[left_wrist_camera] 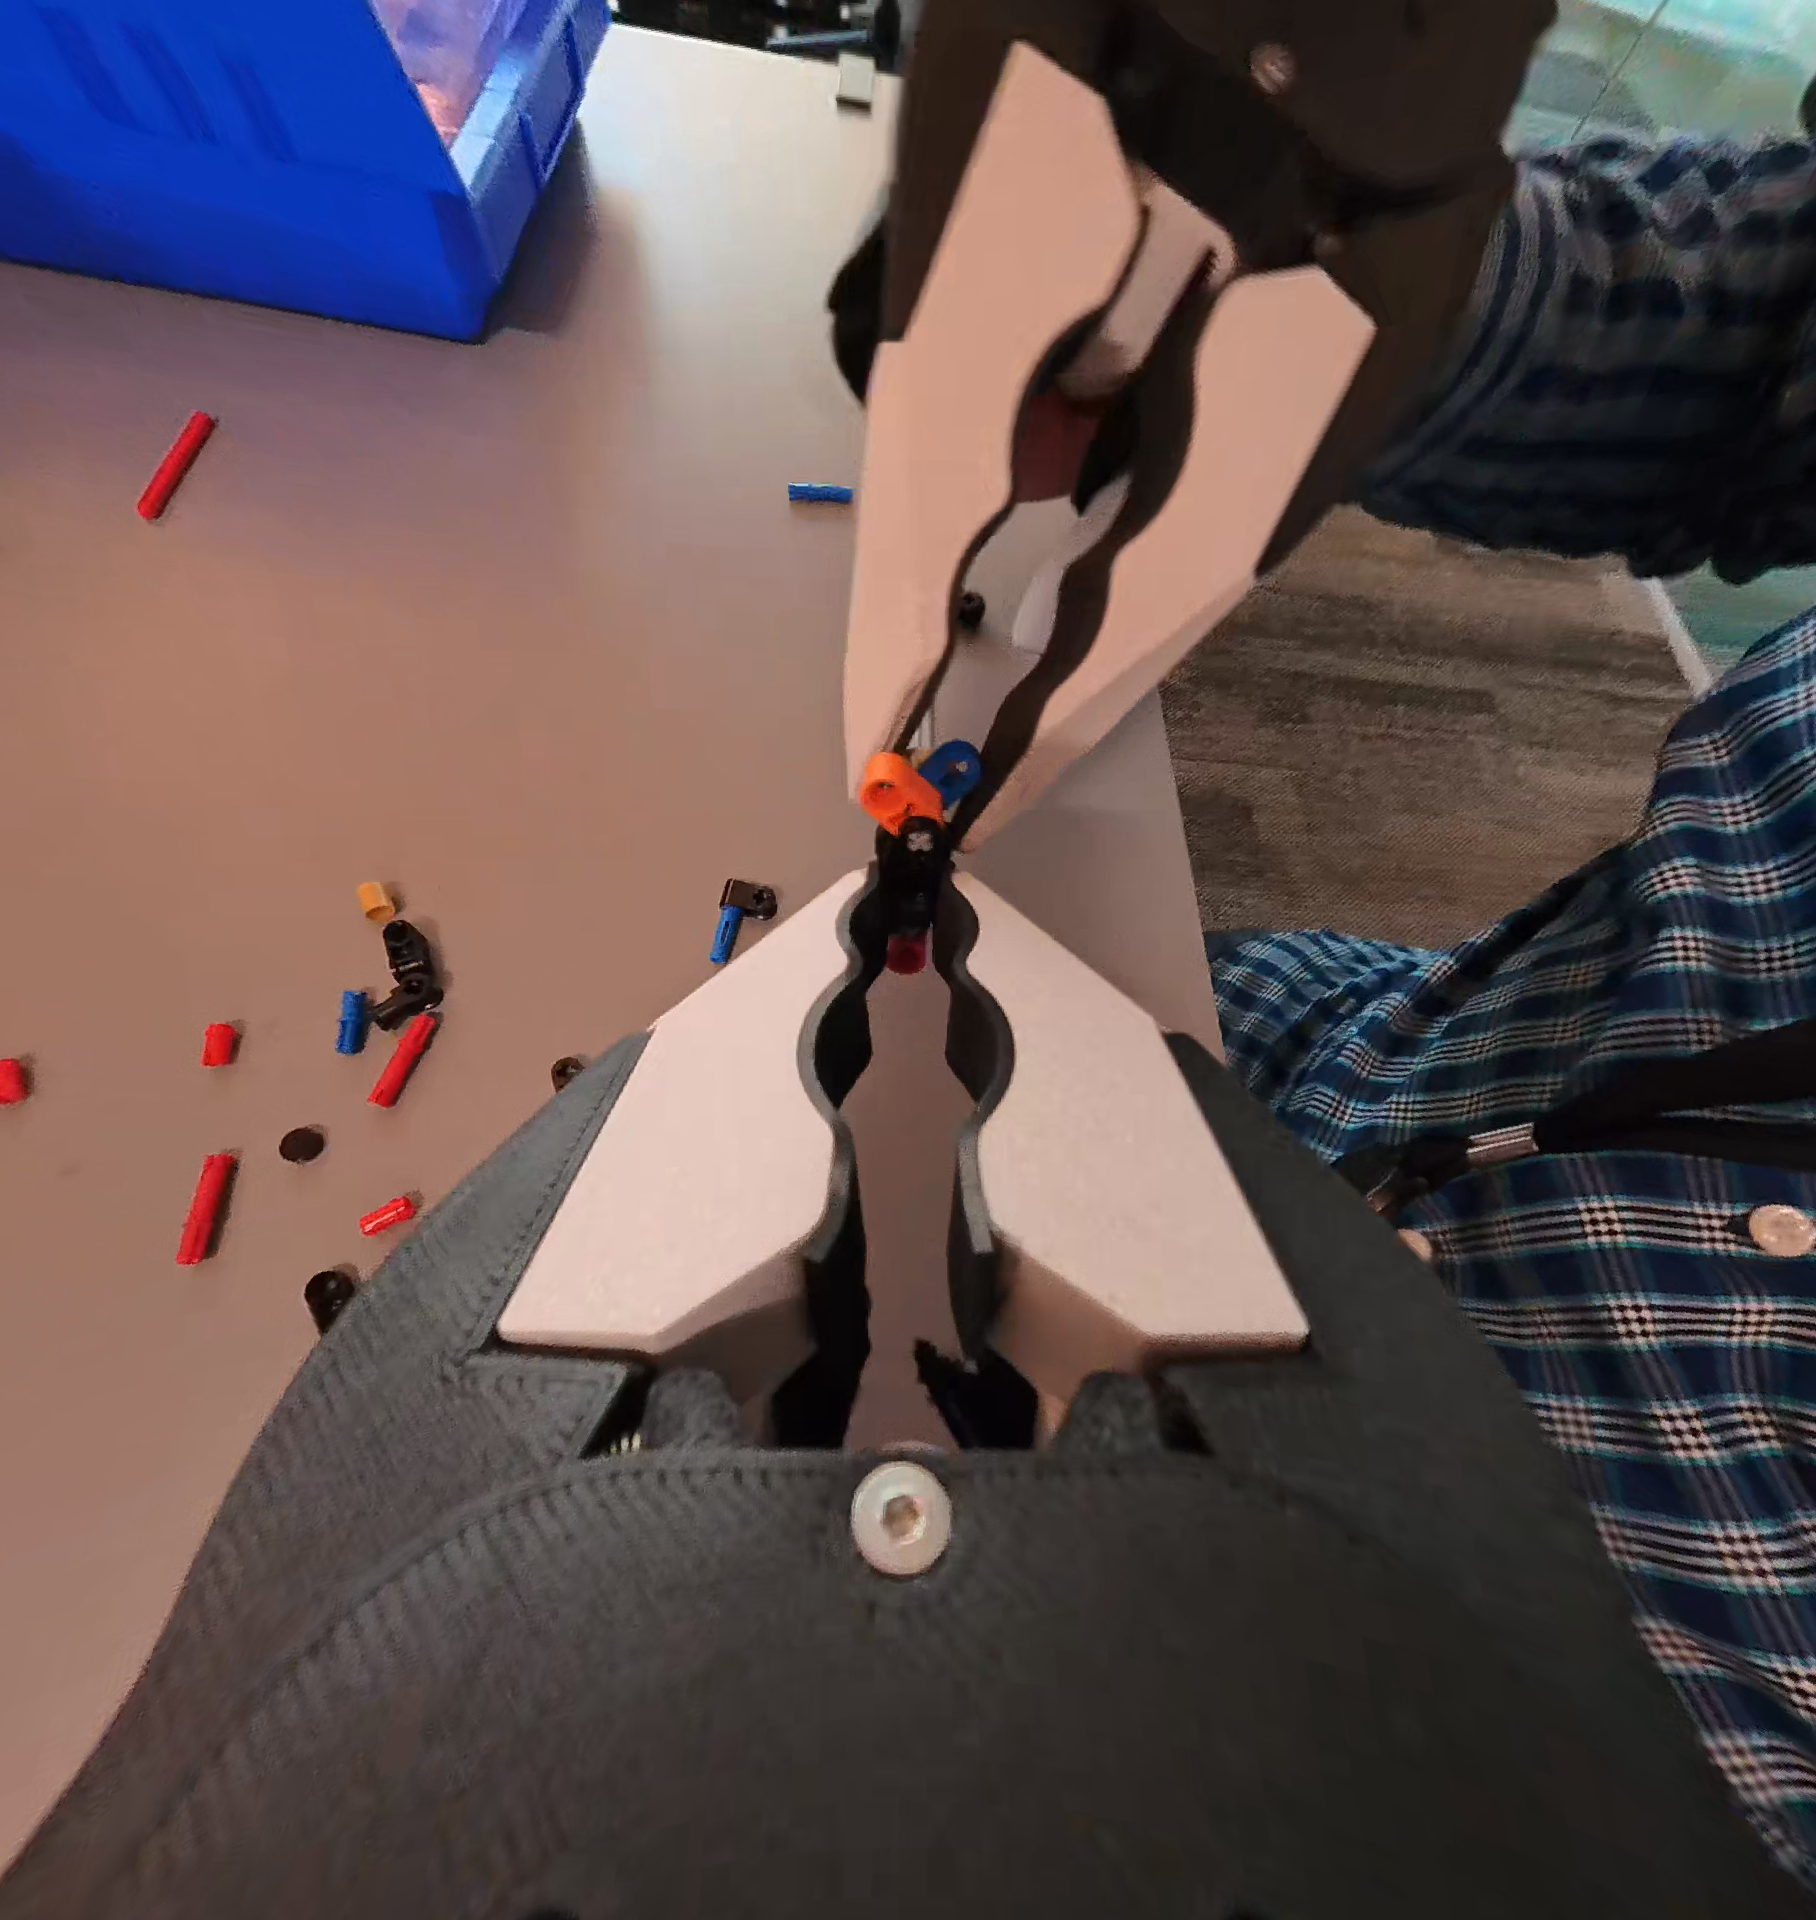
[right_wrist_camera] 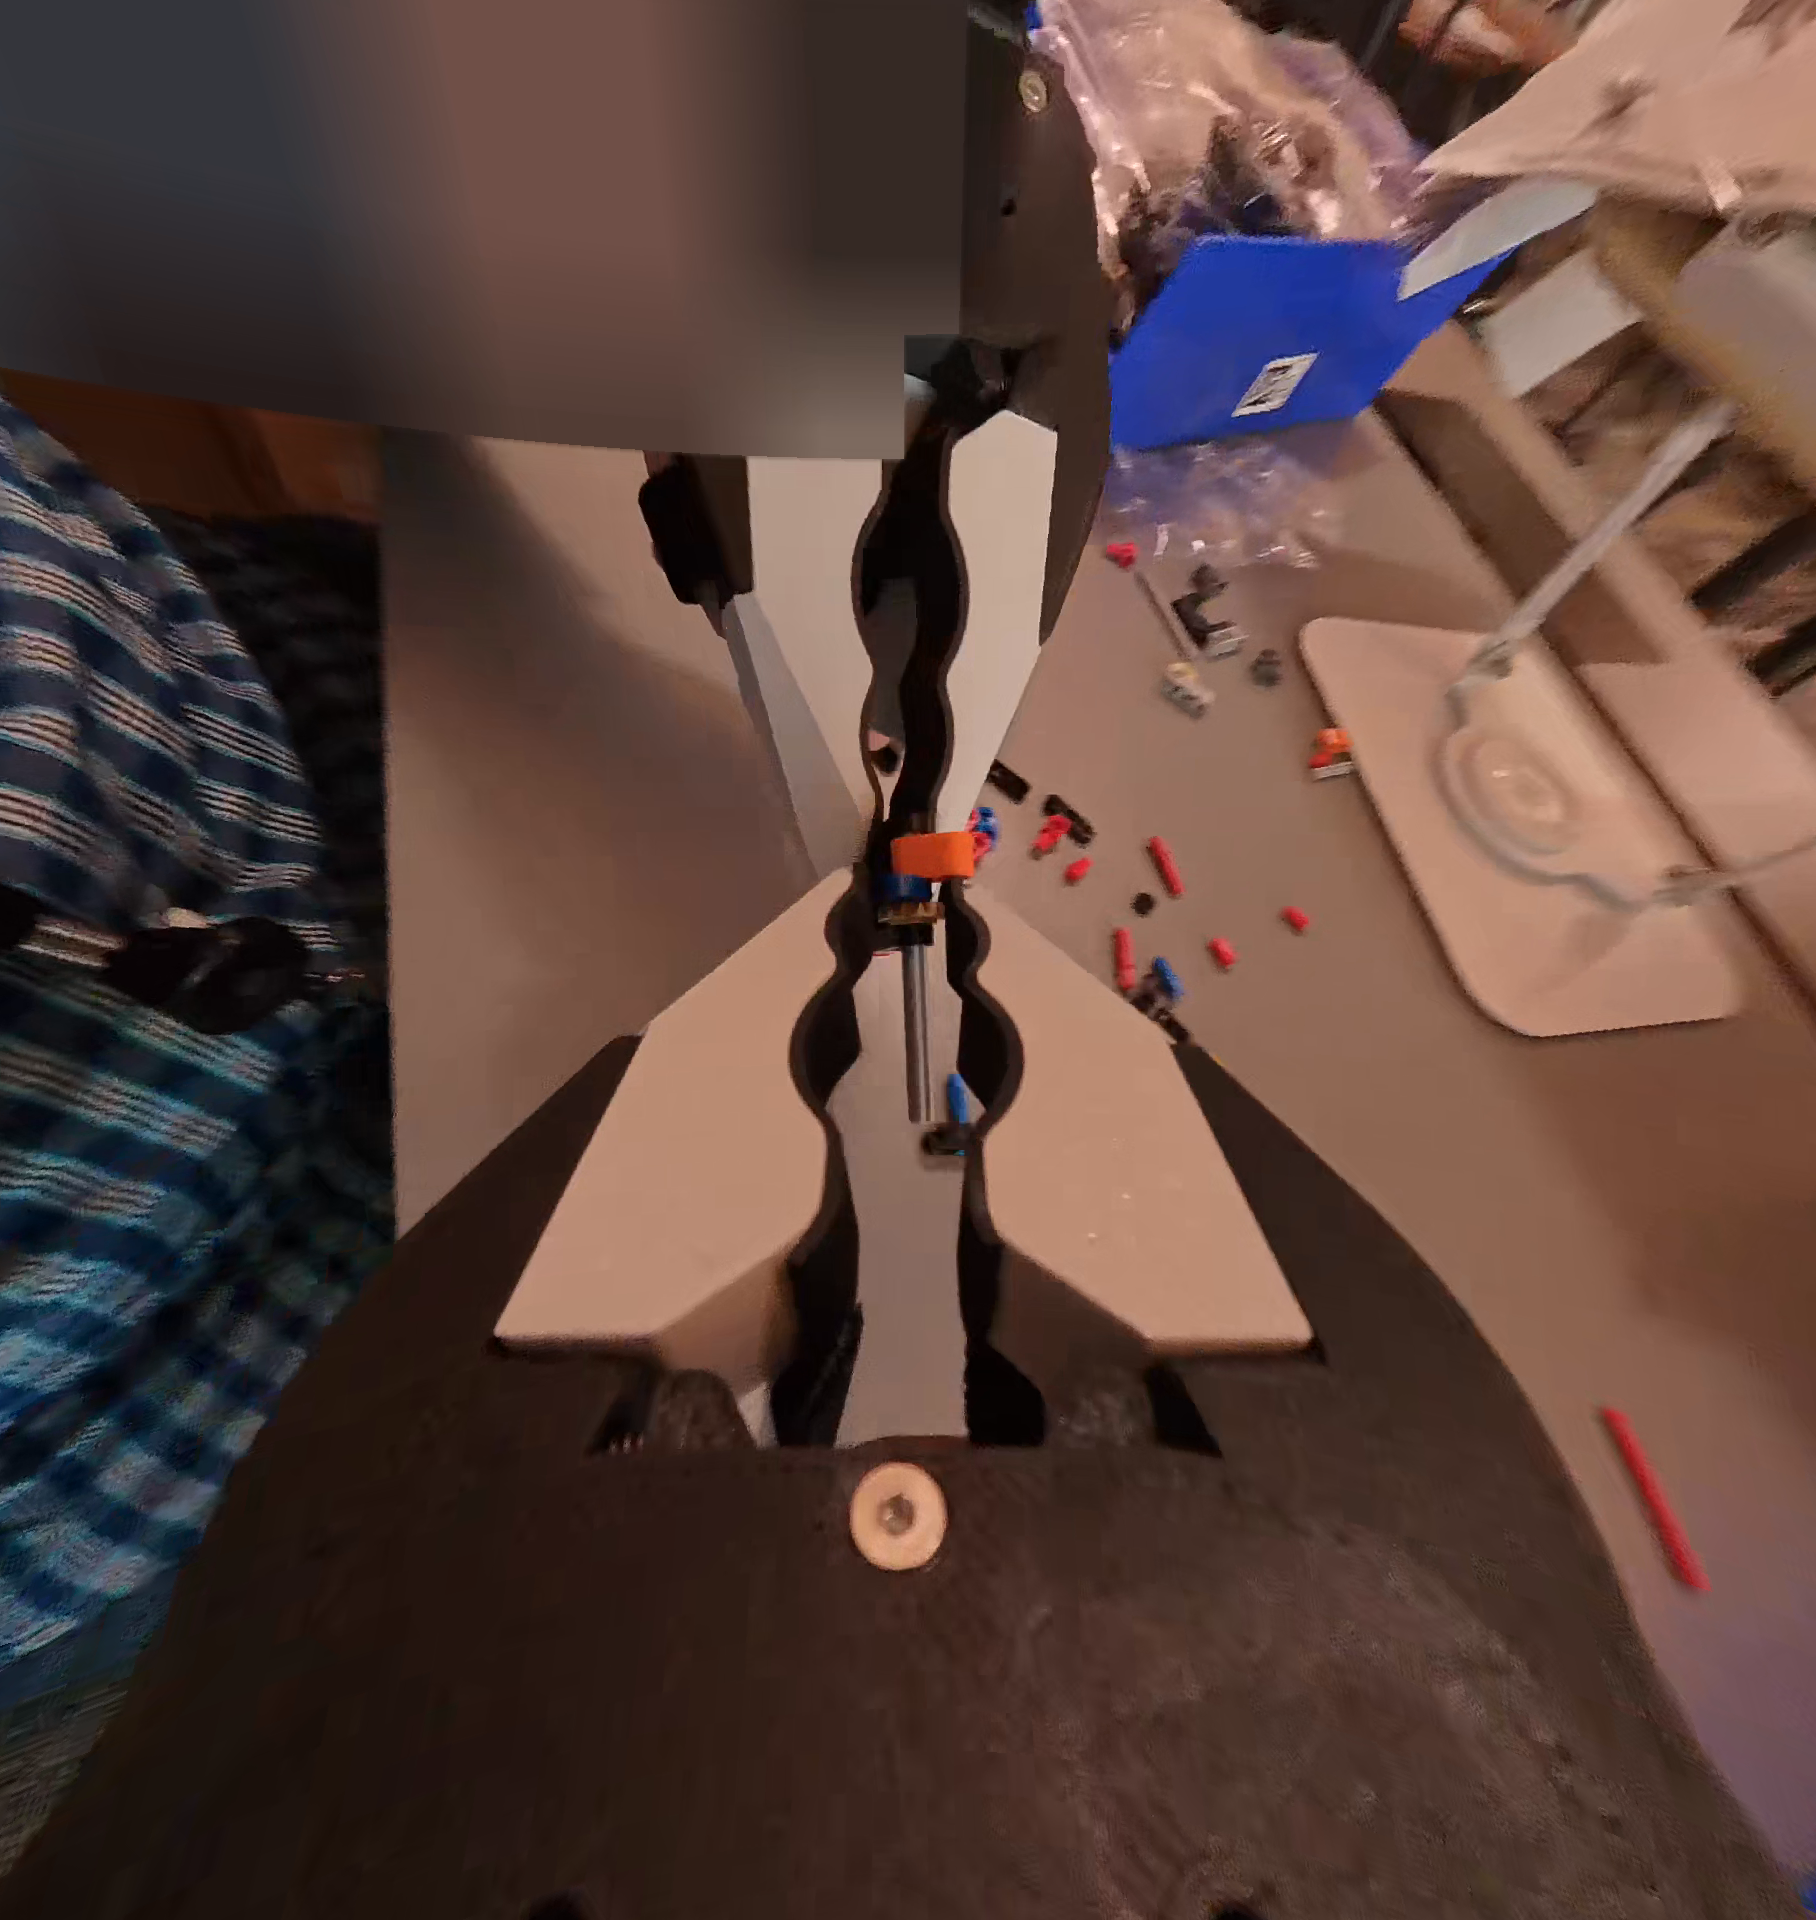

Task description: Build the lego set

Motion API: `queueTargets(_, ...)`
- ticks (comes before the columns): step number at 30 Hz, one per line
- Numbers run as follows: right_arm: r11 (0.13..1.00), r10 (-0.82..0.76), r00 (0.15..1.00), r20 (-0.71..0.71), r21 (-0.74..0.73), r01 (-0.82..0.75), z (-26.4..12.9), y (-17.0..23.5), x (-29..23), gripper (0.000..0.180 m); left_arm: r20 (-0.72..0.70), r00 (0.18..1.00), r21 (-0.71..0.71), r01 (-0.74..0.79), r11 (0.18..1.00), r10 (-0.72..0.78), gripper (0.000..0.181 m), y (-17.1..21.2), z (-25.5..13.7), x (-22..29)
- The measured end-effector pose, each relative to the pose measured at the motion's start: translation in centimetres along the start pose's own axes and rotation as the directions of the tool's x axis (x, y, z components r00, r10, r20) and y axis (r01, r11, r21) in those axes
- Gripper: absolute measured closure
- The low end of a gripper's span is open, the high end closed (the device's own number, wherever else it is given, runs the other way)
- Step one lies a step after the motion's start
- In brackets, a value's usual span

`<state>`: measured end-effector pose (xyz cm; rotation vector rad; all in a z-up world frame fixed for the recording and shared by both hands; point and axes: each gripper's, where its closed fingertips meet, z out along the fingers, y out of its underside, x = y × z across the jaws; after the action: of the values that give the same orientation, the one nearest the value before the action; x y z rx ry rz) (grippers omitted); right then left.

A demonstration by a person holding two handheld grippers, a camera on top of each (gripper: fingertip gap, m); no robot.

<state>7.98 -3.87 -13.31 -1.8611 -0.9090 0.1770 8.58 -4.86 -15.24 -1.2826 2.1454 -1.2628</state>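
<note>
Two claws meet tip to tip above the edge of the worktop (left_wrist_camera: 592, 644), both pinching one small lego assembly (left_wrist_camera: 912, 831) between them. The left claw (left_wrist_camera: 909, 914) is clenched on the black part of that assembly, with a dark red stub showing just inside its tips. The right claw (left_wrist_camera: 945, 800) comes down from above in the left wrist view and is clenched on the upper end, where an orange connector (left_wrist_camera: 891, 792) and a blue connector (left_wrist_camera: 954, 771) sit side by side, touching the black piece below them.

From the right wrist view the same assembly (right_wrist_camera: 919, 883) reads as a stack: an orange ring on top, a blue piece under it, then a tan-and-black piece, with one grey axle (right_wrist_camera: 917, 1039) running down between the right claw's (right_wrist_camera: 909, 925) fingers. The left claw (right_wrist_camera: 909, 821) closes on it from the far side.

Loose parts lie scattered on the worktop to the left of the claws. In the left wrist view I count seven red pins and axles of differing lengths, three blue pins, one yellow-orange bush and about six black pieces; some are too small to tell apart. One blue bin (left_wrist_camera: 260, 156) stands at the far left, well apart from the claws. A person's blue plaid shirt (left_wrist_camera: 1610, 1195) fills the right side.
</note>
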Motion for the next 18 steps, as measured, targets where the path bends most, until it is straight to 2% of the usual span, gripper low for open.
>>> queueTargets(3, 0.995, -0.102, 0.990, -0.092, -0.028, 0.100, -0.1, 0.1, 0.1, 0.169, 0.000, 1.000, -0.001, -0.001, 1.000, 0.001, 0.173, 0.0, 0.1, -0.1)
queueTargets(5, 0.997, -0.073, 0.993, -0.092, -0.009, 0.072, -0.2, -0.1, 0.1, 0.169, -0.014, 1.000, 0.007, 0.002, 1.000, -0.002, 0.173, -0.3, 0.0, 0.1)
queueTargets(8, 0.997, 0.055, 0.998, -0.030, 0.059, -0.054, -0.7, -0.5, 0.4, 0.168, -0.035, 0.999, 0.026, 0.023, 0.999, -0.022, 0.174, -0.8, 0.0, 0.3)
queueTargets(13, 0.988, 0.144, 0.987, 0.073, 0.047, -0.148, -0.9, -0.4, 0.5, 0.164, -0.040, 0.999, 0.027, -0.012, 1.000, 0.013, 0.174, -1.0, 0.1, 0.4)
queueTargets(18, 0.929, 0.323, 0.899, 0.295, 0.082, -0.360, -1.6, -0.9, 0.0, 0.162, -0.026, 0.993, 0.038, -0.111, 0.993, 0.112, 0.174, -1.6, 0.0, 1.1)
